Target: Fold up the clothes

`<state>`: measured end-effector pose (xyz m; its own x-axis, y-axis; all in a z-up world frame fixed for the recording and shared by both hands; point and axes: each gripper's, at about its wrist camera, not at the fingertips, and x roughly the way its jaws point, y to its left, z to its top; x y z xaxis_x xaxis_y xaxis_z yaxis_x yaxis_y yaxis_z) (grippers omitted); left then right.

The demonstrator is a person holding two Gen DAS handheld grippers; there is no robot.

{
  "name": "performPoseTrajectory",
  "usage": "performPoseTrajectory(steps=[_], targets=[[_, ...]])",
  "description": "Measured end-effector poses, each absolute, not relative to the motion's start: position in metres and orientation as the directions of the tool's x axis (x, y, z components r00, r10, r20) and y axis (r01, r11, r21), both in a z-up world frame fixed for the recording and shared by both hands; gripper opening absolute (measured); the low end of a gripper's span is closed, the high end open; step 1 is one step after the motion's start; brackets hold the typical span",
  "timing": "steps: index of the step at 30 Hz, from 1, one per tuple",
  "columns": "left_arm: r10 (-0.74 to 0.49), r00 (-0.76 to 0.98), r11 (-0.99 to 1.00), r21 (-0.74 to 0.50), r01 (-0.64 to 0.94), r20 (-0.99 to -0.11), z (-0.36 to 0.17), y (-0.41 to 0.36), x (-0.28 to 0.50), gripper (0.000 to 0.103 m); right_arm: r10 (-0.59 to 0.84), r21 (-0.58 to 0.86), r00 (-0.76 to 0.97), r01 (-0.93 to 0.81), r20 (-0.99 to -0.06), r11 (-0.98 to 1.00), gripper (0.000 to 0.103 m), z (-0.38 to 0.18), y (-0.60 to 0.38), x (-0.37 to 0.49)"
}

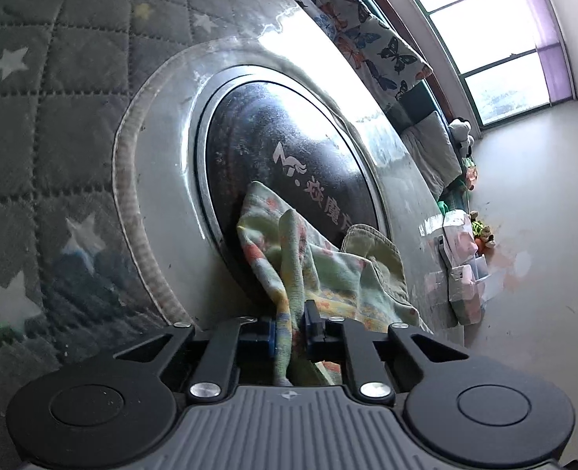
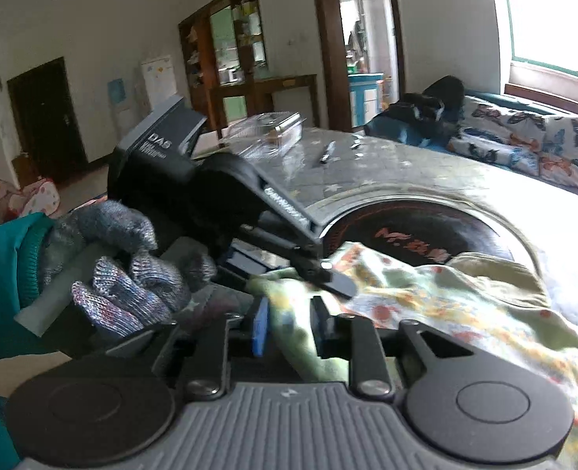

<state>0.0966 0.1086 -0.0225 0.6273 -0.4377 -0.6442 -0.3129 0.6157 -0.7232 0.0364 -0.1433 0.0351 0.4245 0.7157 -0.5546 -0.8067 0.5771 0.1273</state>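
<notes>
A small pale green garment with an orange and yellow print lies crumpled on the table, partly over a round black plate with white lettering. My left gripper is shut on a bunched fold of it, which runs back between the blue pads. In the right wrist view the same garment spreads to the right, and my right gripper is shut on its near edge. The left gripper, held by a gloved hand with a teal sleeve, clamps the cloth just ahead of the right one.
The table wears a grey quilted cover with stars under clear plastic. A butterfly-print sofa and windows stand behind. A clear plastic box and a pen lie at the table's far end. Packets sit at the table's edge.
</notes>
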Motion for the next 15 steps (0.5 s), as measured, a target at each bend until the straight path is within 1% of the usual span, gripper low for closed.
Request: performPoseTrajectory(steps=[3,8,10,11,13,15], targets=[[-0.428,0.628,0.638,-0.710,-0.299,-0.650,-0.021,0.106,0.097,0.014,0.696,0.130,0.454,-0.780,-0.556,0.612,0.023,0.036,-0.156,0.040],[-0.417,0.629,0.663,-0.693,-0.284,-0.656,-0.019,0.104,0.096,0.014,0.577,0.095,0.579,-0.653,-0.576,0.751,0.026,0.033,-0.200,0.063],[-0.413,0.629,0.670,-0.688,-0.281,-0.659,-0.019,0.103,0.096,0.014,0.518,0.081,0.619,-0.593,-0.591,0.801,0.029,0.028,-0.220,0.075],[-0.412,0.628,0.672,-0.686,-0.279,-0.660,-0.019,0.103,0.096,0.014,0.488,0.075,0.637,-0.561,-0.597,0.824,0.034,0.025,-0.229,0.081],[-0.408,0.629,0.677,-0.682,-0.278,-0.662,-0.018,0.102,0.096,0.014,0.429,0.066,0.672,-0.494,-0.604,0.867,0.036,0.020,-0.247,0.092],[-0.405,0.629,0.681,-0.678,-0.276,-0.663,-0.018,0.101,0.097,0.014,0.382,0.072,0.699,-0.429,-0.604,0.900,0.040,0.014,-0.264,0.102]])
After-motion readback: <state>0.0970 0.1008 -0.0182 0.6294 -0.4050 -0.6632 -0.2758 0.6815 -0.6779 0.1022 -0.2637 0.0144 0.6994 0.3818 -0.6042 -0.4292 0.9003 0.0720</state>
